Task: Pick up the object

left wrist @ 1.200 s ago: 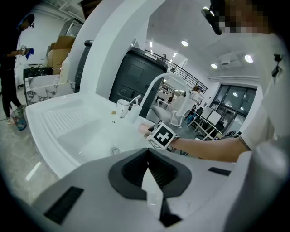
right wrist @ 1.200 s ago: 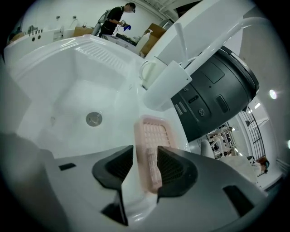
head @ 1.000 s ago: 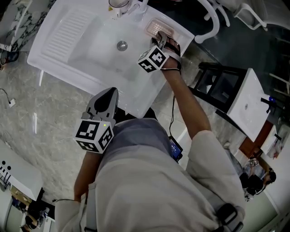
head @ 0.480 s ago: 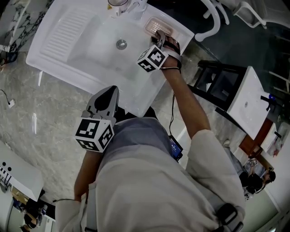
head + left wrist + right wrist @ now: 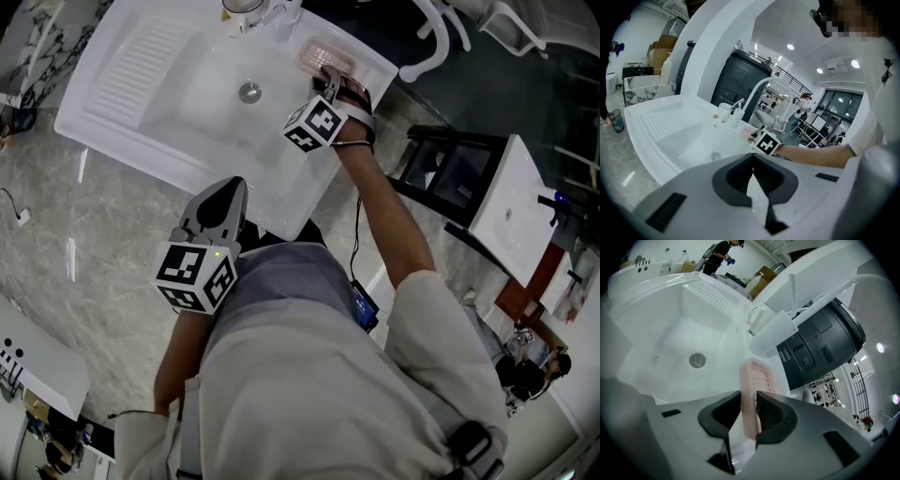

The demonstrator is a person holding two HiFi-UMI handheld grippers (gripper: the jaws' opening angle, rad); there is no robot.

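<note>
Head view: one white ceramic sink (image 5: pixel 122 75), two grippers. The left gripper (image 5: pixel 220 202) hangs off the sink. The right gripper (image 5: pixel 328 80) is at one pink gridded plastic soap dish (image 5: pixel 323 54) on the sink's ledge.

Left gripper view: jaws together, empty.

Right gripper view only: jaws, just closing, clamp the dish's near wall.

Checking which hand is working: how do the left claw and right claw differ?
The left claw is shut and empty; the right claw, jaws just closing, pinches the pink soap dish. The left claw hangs by the sink; the right claw reaches its far corner. Both carry marker cubes.
</note>
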